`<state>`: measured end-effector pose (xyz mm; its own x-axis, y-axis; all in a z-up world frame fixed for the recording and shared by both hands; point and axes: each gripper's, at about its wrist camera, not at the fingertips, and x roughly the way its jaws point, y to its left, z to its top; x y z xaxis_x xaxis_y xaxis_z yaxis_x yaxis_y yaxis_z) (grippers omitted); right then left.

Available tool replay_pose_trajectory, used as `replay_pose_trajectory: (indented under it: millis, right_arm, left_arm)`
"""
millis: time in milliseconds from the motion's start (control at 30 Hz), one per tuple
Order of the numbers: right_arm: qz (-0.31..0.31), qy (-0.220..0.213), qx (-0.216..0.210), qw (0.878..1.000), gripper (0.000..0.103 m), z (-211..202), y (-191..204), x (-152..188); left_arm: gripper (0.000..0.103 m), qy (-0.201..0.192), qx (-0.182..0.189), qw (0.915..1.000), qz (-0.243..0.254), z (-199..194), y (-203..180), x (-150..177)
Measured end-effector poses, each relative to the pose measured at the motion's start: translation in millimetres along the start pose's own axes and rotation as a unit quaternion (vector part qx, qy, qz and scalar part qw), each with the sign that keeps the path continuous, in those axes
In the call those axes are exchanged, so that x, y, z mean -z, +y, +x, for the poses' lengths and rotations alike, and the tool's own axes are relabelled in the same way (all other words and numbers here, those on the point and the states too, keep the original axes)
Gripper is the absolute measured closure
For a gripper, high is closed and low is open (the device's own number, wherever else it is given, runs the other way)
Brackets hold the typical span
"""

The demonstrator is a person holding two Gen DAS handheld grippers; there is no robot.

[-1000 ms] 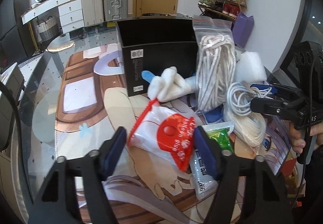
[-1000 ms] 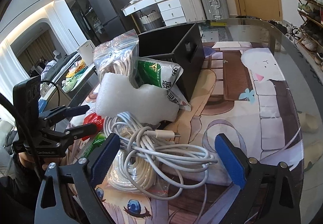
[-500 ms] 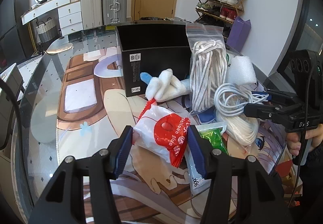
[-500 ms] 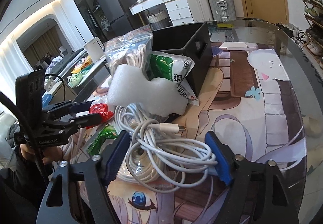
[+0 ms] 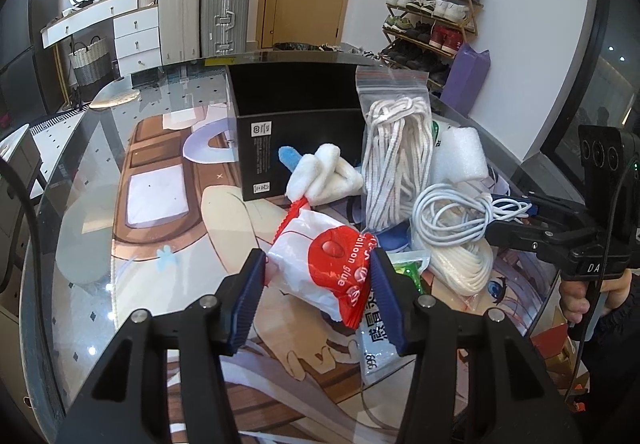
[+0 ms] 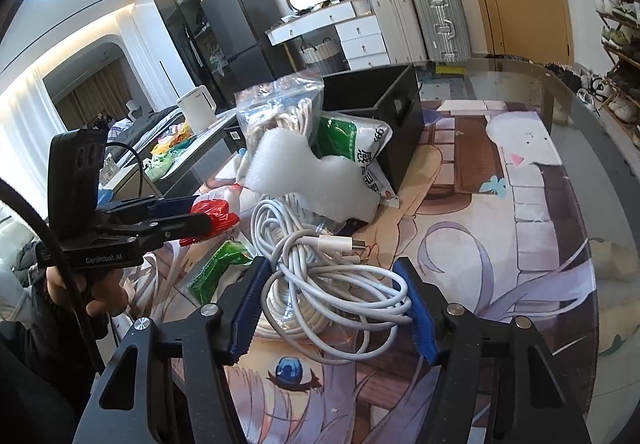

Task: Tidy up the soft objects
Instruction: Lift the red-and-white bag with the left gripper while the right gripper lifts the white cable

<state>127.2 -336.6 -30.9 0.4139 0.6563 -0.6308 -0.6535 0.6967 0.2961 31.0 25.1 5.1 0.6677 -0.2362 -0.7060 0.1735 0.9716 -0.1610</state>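
A red-and-white balloon glue bag [image 5: 320, 268] lies on the printed mat, and my left gripper [image 5: 317, 256] is shut on it, both blue pads pressing its sides. From the right wrist view that gripper [image 6: 198, 212] shows side-on with the red bag [image 6: 212, 214] at its tips. My right gripper [image 6: 331, 264] is closing on a white cable bundle [image 6: 320, 276], whose loops touch both pads. In the left wrist view it [image 5: 490, 216] reaches into the same bundle [image 5: 448, 212]. An open black box [image 5: 296, 124] stands behind the pile.
Around the box lie a zip bag of white rope [image 5: 396, 148], a white foam block [image 5: 460, 156], a white-and-blue plush [image 5: 324, 176], a green-white packet [image 6: 352, 140], a small green packet [image 5: 408, 272] and a thick rope coil [image 5: 464, 268]. The glass table's rim [image 5: 48, 204] curves at left.
Both grippers narrowed. The left jaws came in onto the glue bag. The right jaws closed from wide apart onto the cable bundle, and that gripper moved in closer over it.
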Motion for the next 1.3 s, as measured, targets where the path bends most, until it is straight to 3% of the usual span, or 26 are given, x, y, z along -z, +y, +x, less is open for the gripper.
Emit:
replay_pose_trajectory:
  millis: [200, 333, 400, 600, 667, 700, 733, 1300]
  right_arm:
    - [-0.035, 0.016, -0.003, 0.999, 0.039, 0, 12, 7]
    - [-0.051, 0.021, 0.0, 0.998, 0.033, 3, 16, 9]
    - [-0.062, 0.026, 0.003, 0.998, 0.025, 5, 19, 10]
    - [-0.074, 0.028, 0.016, 0.997, 0.023, 14, 20, 8]
    - [-0.076, 0.024, 0.028, 0.996, 0.027, 15, 19, 7]
    - [-0.081, 0.022, 0.035, 0.996, 0.036, 16, 20, 7]
    - [-0.084, 0.021, 0.036, 0.996, 0.038, 16, 20, 7]
    - [-0.098, -0.014, 0.004, 0.995, 0.041, -4, 28, 11]
  left_arm:
    - [0.052, -0.002, 0.003, 1.0, -0.002, -2, -1, 0]
    - [0.052, 0.0, 0.003, 1.0, -0.003, -1, -1, 0]
    - [0.052, -0.001, 0.005, 1.0, -0.002, -1, -1, 0]
    - [0.052, -0.002, 0.008, 1.0, -0.003, -1, -1, -1]
    - [0.052, -0.002, 0.009, 1.0, -0.004, -1, 0, -1]
    - [0.052, -0.002, 0.009, 0.9999, -0.005, -1, -1, -1]
    - [0.052, -0.002, 0.01, 0.9999, -0.005, -2, -1, 0]
    - [0.053, -0.012, 0.016, 0.9998, -0.003, -13, 0, -1]
